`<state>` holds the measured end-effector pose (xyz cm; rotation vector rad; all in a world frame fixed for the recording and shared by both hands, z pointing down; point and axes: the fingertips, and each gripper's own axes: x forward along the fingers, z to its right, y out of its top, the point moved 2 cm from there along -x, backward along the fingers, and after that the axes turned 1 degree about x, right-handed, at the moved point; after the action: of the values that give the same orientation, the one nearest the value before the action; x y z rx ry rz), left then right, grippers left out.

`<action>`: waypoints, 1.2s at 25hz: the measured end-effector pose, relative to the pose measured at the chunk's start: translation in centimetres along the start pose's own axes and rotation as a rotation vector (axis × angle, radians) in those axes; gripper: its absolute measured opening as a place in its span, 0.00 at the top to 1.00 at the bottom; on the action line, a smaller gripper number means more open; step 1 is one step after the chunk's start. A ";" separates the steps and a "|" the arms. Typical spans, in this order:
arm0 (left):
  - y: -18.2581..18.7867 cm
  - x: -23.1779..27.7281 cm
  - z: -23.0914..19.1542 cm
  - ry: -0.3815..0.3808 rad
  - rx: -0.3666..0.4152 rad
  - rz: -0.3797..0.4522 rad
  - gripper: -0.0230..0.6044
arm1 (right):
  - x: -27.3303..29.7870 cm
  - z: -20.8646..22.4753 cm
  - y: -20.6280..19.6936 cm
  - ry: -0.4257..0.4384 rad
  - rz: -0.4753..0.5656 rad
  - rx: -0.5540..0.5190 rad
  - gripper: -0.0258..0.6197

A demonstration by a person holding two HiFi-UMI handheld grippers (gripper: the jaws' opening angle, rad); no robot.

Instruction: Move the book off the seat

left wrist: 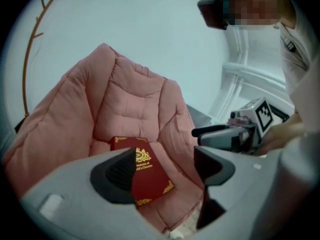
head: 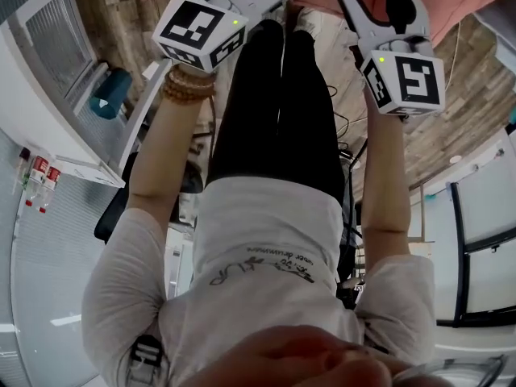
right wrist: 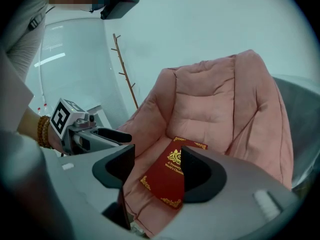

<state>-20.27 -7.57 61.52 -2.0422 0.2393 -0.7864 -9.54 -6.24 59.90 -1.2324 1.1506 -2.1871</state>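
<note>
Approach step: I am aiming the left gripper (left wrist: 165, 171) and right gripper (right wrist: 157, 173), jaws wide and empty, at the red book (right wrist: 167, 179) lying flat on the pink seat (left wrist: 130, 104). Next, I judge, one gripper must close on the book's near edge and lift it clear of the seat.

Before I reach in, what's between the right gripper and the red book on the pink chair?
Only bare pink cushion; in the right gripper view the open right gripper looks straight at the book.
</note>
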 end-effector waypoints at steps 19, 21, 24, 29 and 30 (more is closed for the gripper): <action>-11.8 9.4 -8.3 -0.016 -0.086 -0.112 0.21 | 10.7 6.6 -13.3 -0.011 -0.110 0.125 0.29; -12.5 10.0 -8.7 -0.027 -0.090 -0.123 0.20 | 11.1 7.0 -14.4 -0.013 -0.114 0.133 0.28; -13.8 11.0 -9.4 -0.032 -0.084 -0.153 0.20 | 11.9 7.6 -15.7 -0.009 -0.124 0.138 0.28; -15.8 11.9 -10.2 -0.035 -0.083 -0.188 0.19 | 13.2 8.1 -17.6 -0.011 -0.138 0.141 0.28; -16.0 12.1 -10.4 -0.033 -0.082 -0.190 0.19 | 13.3 8.4 -17.9 -0.017 -0.140 0.142 0.28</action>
<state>-19.34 -11.00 83.82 -2.1760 0.0598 -0.8702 -8.66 -8.26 83.60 -1.3019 0.9094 -2.3106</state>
